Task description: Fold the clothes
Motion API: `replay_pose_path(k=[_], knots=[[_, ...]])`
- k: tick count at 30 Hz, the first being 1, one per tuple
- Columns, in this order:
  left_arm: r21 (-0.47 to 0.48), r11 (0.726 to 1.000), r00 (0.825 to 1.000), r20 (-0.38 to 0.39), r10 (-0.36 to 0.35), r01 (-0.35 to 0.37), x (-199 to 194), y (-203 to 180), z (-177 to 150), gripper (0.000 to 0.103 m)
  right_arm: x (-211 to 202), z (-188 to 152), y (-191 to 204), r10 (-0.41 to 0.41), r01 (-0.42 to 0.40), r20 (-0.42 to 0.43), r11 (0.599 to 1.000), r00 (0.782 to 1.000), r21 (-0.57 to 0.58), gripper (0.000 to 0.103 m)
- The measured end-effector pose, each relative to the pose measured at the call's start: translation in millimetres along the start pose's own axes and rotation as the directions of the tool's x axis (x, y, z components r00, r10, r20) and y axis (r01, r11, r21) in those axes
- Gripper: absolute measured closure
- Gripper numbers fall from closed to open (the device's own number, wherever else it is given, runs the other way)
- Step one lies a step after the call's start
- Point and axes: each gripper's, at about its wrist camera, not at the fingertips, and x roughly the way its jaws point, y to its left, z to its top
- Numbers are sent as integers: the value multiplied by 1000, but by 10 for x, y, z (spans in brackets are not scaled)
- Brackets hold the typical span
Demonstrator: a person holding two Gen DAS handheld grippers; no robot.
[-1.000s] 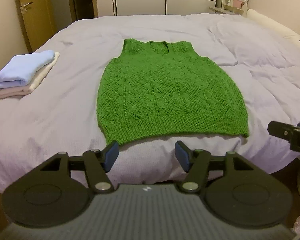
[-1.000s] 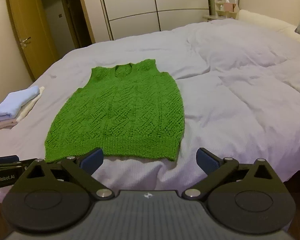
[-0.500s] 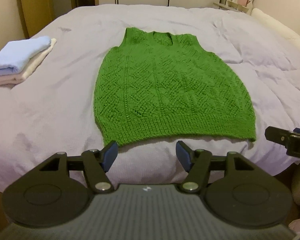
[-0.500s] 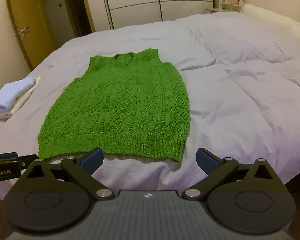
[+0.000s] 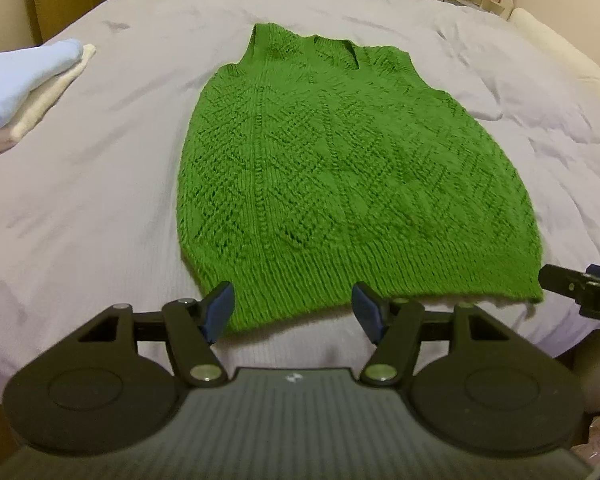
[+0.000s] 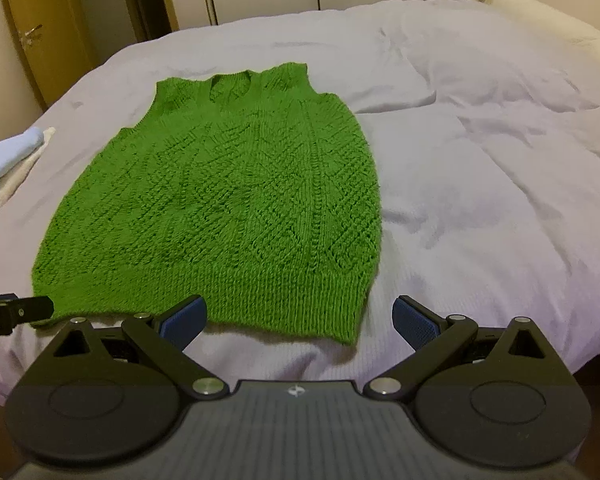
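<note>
- Left wrist view: I see the green knitted vest (image 5: 352, 184) spread flat on the bed (image 5: 80, 208), hem toward me, neckline far.
- My left gripper (image 5: 294, 312) hovers at the hem's left part, fingers partly apart, holding nothing.
- My right gripper (image 6: 300, 320) hangs over the hem's right corner, fingers wide apart, empty.
- Folded clothes (image 5: 24, 88) are stacked at the bed's left edge.

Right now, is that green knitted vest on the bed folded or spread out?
Spread out. The green knitted vest lies flat on the pale lilac bedcover, neckline far, ribbed hem near, with no fold in it.
</note>
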Motion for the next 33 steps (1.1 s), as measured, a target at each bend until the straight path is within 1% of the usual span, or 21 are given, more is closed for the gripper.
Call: replay_pose_path(k=[5,9,15,20,24,26,28,29,30,31,33], knots=[[1,1000,1000,-8,-17,17,202,84,192,42,202,125,-69,8,-8,-5,1000,1000,22,1],[19,999,999,-8,-44,45,360,142,387,42,355,286,-115,29,-30,17,999,999,18,1],[40,996,997,-8,-82,83,579,240,724,42,598,595,-193,104,-103,46,995,994,-5,2],[66,992,994,-2,-108,108,793,297,1050,42,894,881,-212,186,-183,51,982,981,-54,4],[76,991,994,-4,-107,107,994,361,1316,42,1154,1117,-224,211,-207,34,973,977,-105,5],[73,988,991,-9,-133,133,1092,400,1438,42,1260,1229,-245,220,-214,32,968,975,-132,5],[77,985,988,-9,-156,156,1183,421,1539,43,1359,1320,-269,229,-222,28,963,973,-151,10],[81,983,986,-9,-167,168,1226,428,1586,44,1409,1366,-282,233,-226,27,961,972,-160,15],[86,980,983,-6,-181,181,1263,423,1624,46,1458,1411,-294,238,-230,25,958,971,-170,19],[90,977,981,-3,-194,194,1300,419,1662,50,1509,1455,-306,242,-234,23,956,970,-179,21],[100,972,976,0,-216,215,1383,406,1743,52,1627,1528,-329,245,-237,18,952,969,-195,30]])
